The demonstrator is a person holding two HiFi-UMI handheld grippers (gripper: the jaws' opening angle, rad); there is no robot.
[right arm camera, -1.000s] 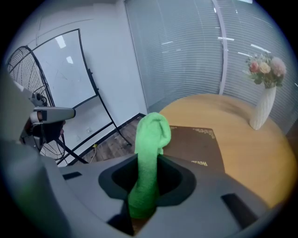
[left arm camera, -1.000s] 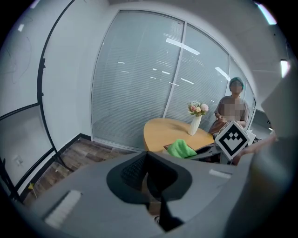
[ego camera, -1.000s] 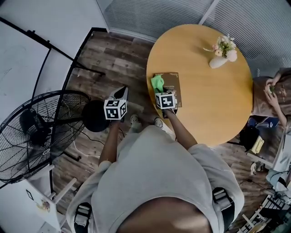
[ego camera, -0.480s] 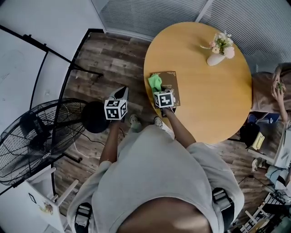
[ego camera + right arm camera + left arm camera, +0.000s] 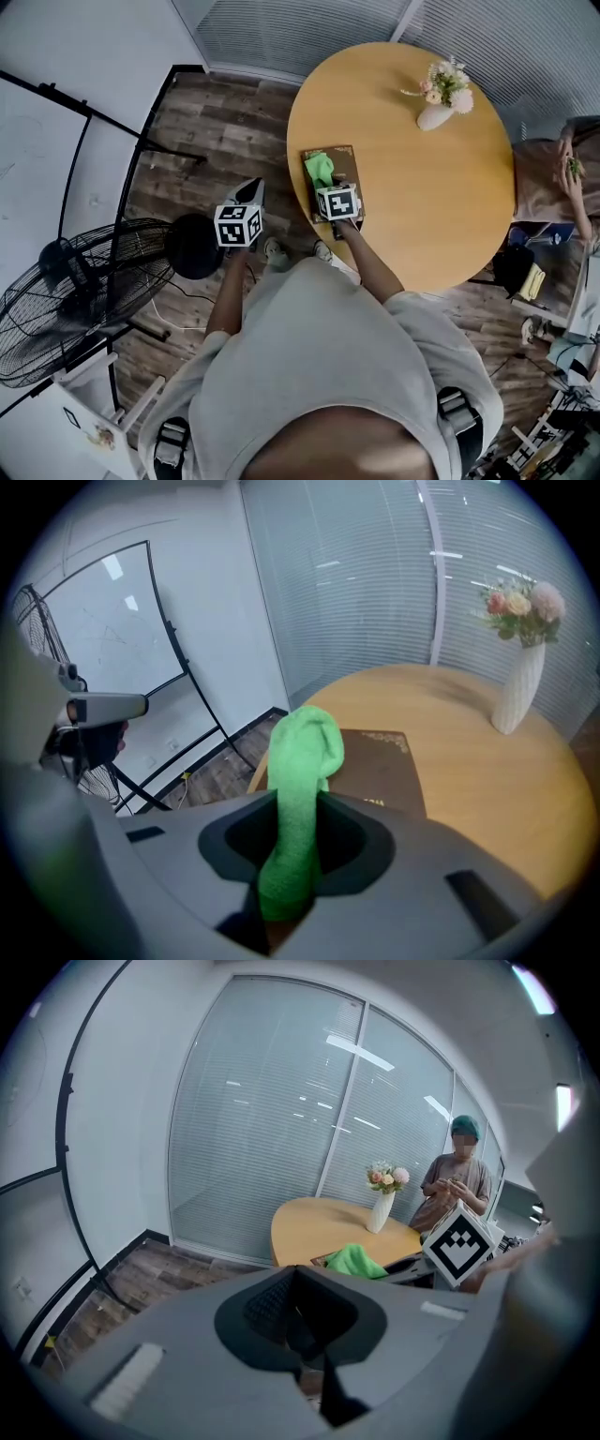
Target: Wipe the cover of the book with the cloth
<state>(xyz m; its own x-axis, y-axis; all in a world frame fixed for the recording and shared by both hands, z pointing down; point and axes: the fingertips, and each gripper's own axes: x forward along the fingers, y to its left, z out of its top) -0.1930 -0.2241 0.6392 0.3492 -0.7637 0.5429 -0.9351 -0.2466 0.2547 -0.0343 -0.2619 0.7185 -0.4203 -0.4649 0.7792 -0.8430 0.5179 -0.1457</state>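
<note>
- Head view: the book lies flat on the round worktop, close to its near edge. The right claw is over the book's near-left part with the green cloth bunched at its tips. The left claw hangs off the worktop, above the floor and apart from the book.
- Head view, container: a white vase stands well apart from the book on the far side and holds a small bunch of flowers.
- Left gripper view: the left claw has its jaws drawn together with nothing between them; cloth and vase show beyond it.
- Right gripper view: the right claw is clamped on the cloth, which rises out of the jaws in a thick fold above the brown cover.
- Risk, as I judge it: nothing steadies the book, so a firm stroke could push it along the worktop or off the near edge.
- Risk: with the cloth standing up instead of spread under the tips, the hard jaws may scrape the cover, or the wipe may touch little of it.
</note>
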